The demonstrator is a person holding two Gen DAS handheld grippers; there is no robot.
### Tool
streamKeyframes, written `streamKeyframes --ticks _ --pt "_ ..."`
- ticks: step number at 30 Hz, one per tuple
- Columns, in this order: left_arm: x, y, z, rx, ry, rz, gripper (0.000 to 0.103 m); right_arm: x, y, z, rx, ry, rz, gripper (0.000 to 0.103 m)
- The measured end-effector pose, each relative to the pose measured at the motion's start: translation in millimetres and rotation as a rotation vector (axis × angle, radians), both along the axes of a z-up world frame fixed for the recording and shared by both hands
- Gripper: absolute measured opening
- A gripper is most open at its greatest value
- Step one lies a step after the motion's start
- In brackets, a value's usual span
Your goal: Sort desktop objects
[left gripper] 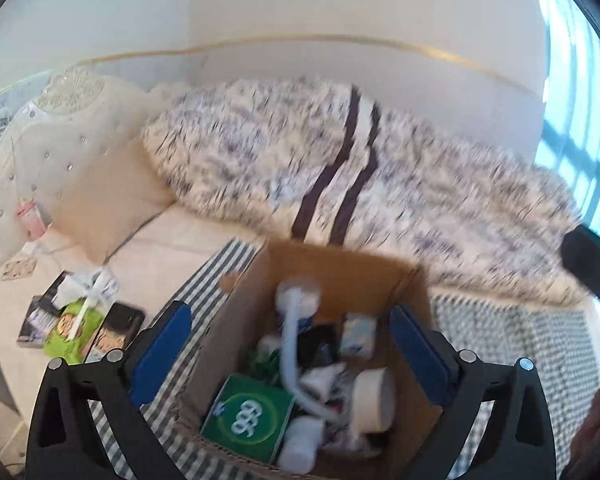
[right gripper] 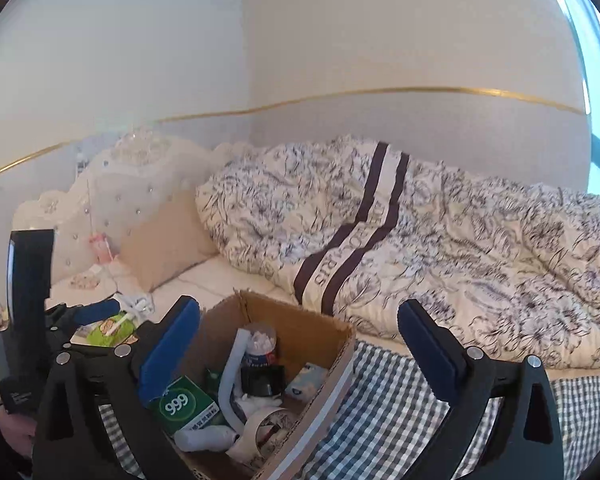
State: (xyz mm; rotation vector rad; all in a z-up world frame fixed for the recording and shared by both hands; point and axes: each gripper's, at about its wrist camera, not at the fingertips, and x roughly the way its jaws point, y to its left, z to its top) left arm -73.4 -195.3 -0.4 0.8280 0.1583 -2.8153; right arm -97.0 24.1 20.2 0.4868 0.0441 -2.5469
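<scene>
An open cardboard box (left gripper: 340,264) stands on the checked cloth at the bed's edge. It holds a green "999" box (left gripper: 248,416), a tape roll (left gripper: 374,400), a white bottle (left gripper: 304,440), a curved pale tube (left gripper: 290,356) and other small items. My left gripper (left gripper: 292,352) hovers open over the box with nothing between its blue pads. In the right wrist view, my right gripper (right gripper: 300,348) is open and empty, above the same box (right gripper: 300,332) and its green "999" box (right gripper: 184,404). The left gripper's blue finger (right gripper: 96,311) shows at the left.
Left of the box, a green packet (left gripper: 74,324) with a white stick lies on dark books and a dark phone-like slab (left gripper: 120,320). Behind are a tan pillow (left gripper: 108,196), a patterned duvet (left gripper: 340,160), a pink cup (left gripper: 30,220) and the tufted headboard (left gripper: 40,140). Checked cloth (left gripper: 500,340) spreads right.
</scene>
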Motion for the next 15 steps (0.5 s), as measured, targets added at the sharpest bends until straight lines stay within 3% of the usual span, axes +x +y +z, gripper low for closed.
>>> streamKeyframes --ticks 9,15 --pt "15 48 15 -0.053 0.097 -0.126 0.103 29 45 13 -0.011 0.06 -0.114 0.103" --pt "29 90 23 -0.075 0.156 -0.204 0.103 44 84 6 0.026 0.038 -0.218 0.103"
